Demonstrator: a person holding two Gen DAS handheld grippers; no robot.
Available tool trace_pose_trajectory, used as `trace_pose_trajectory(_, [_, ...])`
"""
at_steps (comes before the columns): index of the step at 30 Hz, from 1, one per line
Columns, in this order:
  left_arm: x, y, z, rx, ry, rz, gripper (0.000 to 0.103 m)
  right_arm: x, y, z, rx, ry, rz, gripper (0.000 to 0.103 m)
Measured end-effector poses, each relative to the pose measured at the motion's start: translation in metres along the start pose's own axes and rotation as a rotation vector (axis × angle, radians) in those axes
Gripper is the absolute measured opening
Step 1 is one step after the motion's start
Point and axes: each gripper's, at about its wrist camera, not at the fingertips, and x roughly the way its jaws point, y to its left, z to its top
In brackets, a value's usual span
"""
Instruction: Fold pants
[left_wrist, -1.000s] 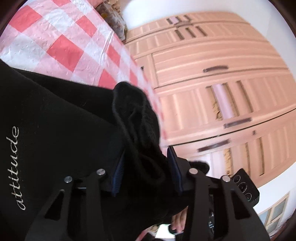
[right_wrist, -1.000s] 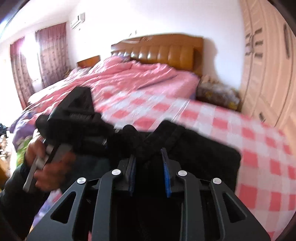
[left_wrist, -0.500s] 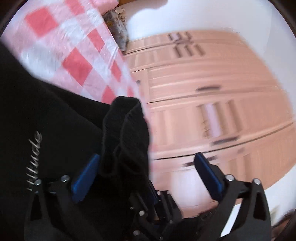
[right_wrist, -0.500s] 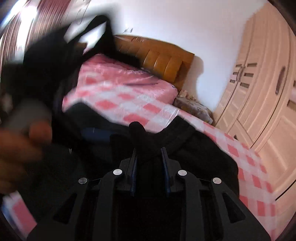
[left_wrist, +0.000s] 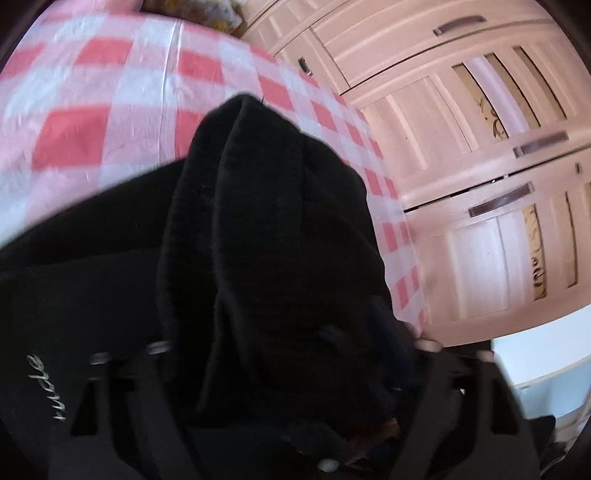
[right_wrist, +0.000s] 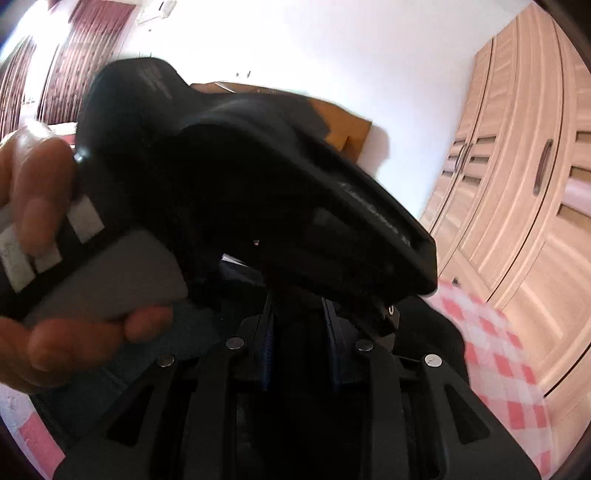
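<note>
- We have the black pants (left_wrist: 266, 229) gathered in a thick bunch on the bed (left_wrist: 92, 122), over its pink-and-white checked cover, with the wardrobe (left_wrist: 480, 155) just beyond the bed's edge.
- A broad flat panel of the pants, bearing pale script lettering, lies at the left of the left wrist view, so we judge at least one fold has been laid and the raised ribbed end is the part now being brought over.
- Our left gripper (left_wrist: 280, 369) has that bunched end between its fingers, and its jaws are closing; the blur and dark cloth hide the pads, so we cannot tell whether they press yet.
- Our right gripper (right_wrist: 301, 325) has its fingers drawn close together, pinching a ridge of the dark cloth.
- In the right wrist view the left gripper's body sits right in front, held by a hand (right_wrist: 33, 206), so both grippers work the same spot.
- What is left, in our judgement: lay this end down flat, smooth the stack and square its edges.
- As for containers, we see no basket, box or open drawer; the wardrobe doors are shut, so its contents are hidden.
</note>
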Motion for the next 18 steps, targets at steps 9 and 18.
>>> trace_pose_trajectory(9, [-0.012, -0.017, 0.001, -0.023, -0.055, 0.118, 0.025, -0.094, -0.03, -0.043, -0.109, -0.064, 0.086, 0.095])
trace_pose_trajectory(18, [-0.048, -0.088, -0.003, 0.012, -0.172, 0.151, 0.023, -0.124, -0.148, -0.137, 0.355, 0.143, 0.167, 0.098])
